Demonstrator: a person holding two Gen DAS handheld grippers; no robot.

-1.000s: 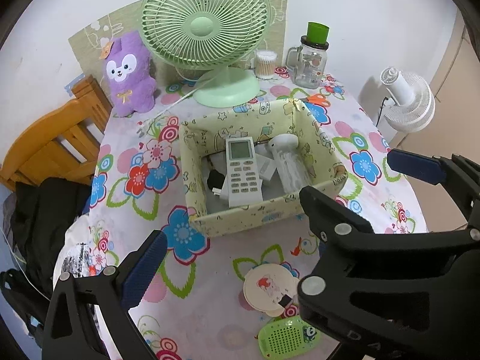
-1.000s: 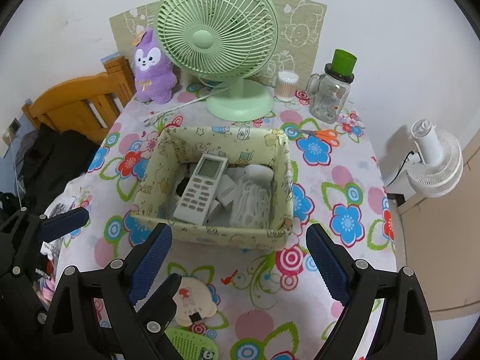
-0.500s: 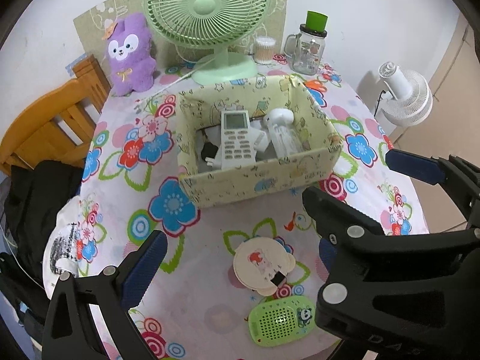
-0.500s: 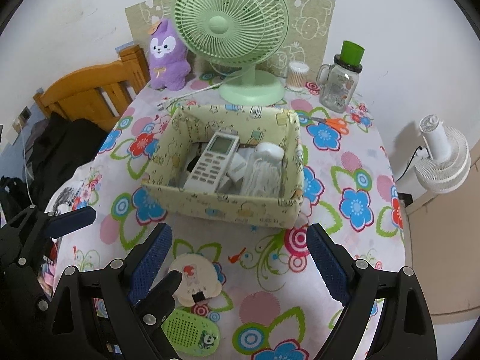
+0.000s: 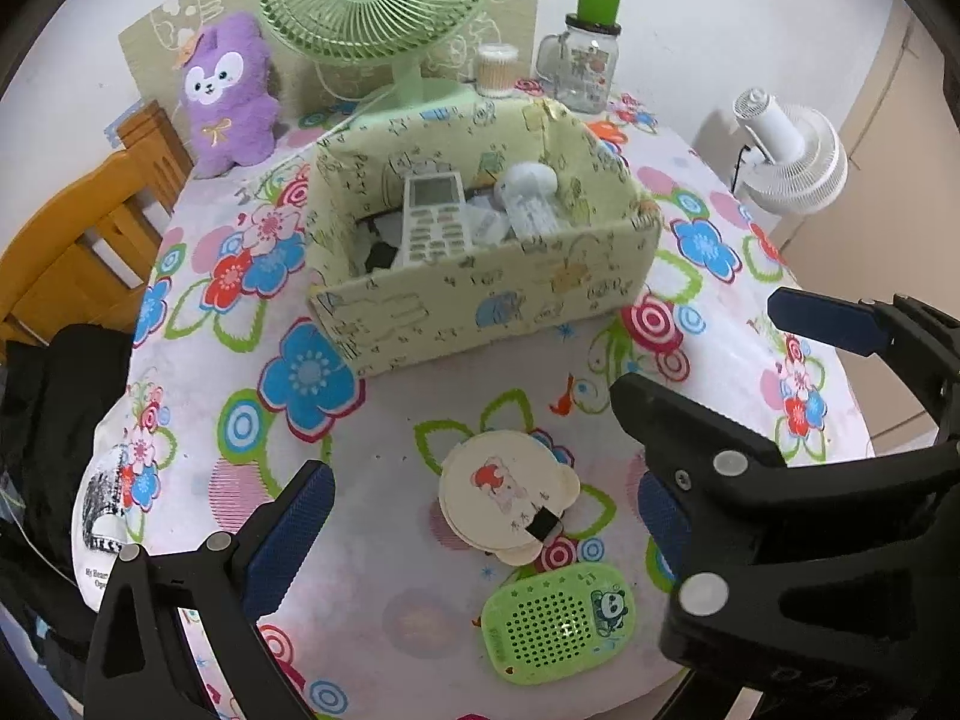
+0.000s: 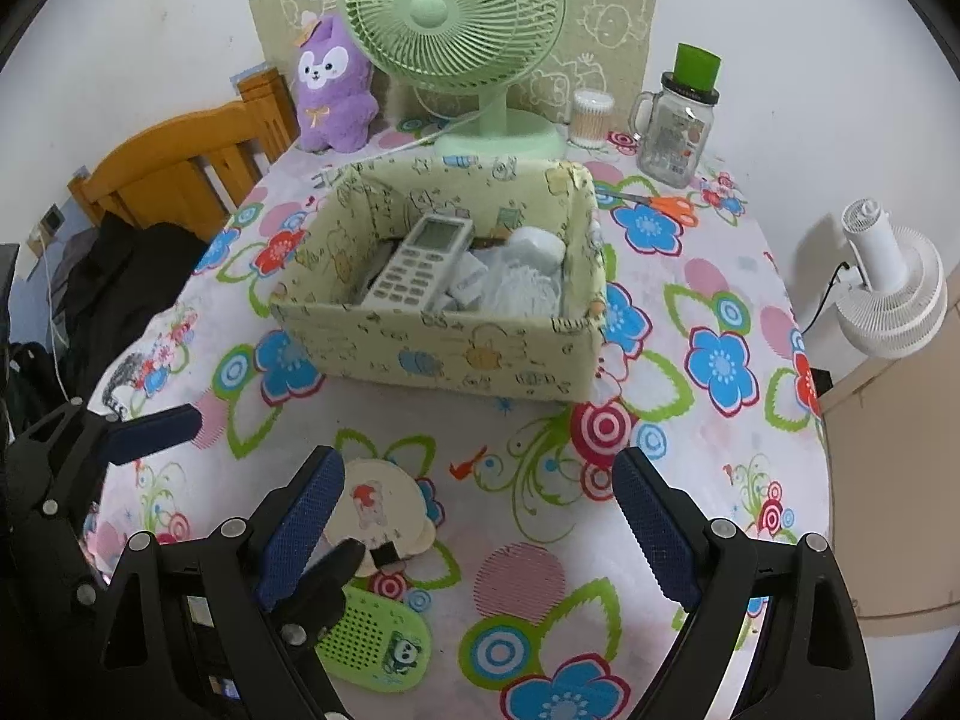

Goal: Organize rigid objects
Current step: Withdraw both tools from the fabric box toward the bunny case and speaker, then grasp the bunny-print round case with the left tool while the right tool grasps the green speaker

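Landmark: yellow storage box on the floral table. Remote and white cable bundle lie inside it. Cream round mirror and green speaker lie on the cloth in front of the box, mirror nearer it, speaker just beyond. Left gripper spread wide, empty, mirror between its fingers. Right gripper also spread, empty; mirror beside its left finger.

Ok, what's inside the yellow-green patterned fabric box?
A white remote control, a white charger plug with bundled white cable, and something black; anything beneath them is covered.
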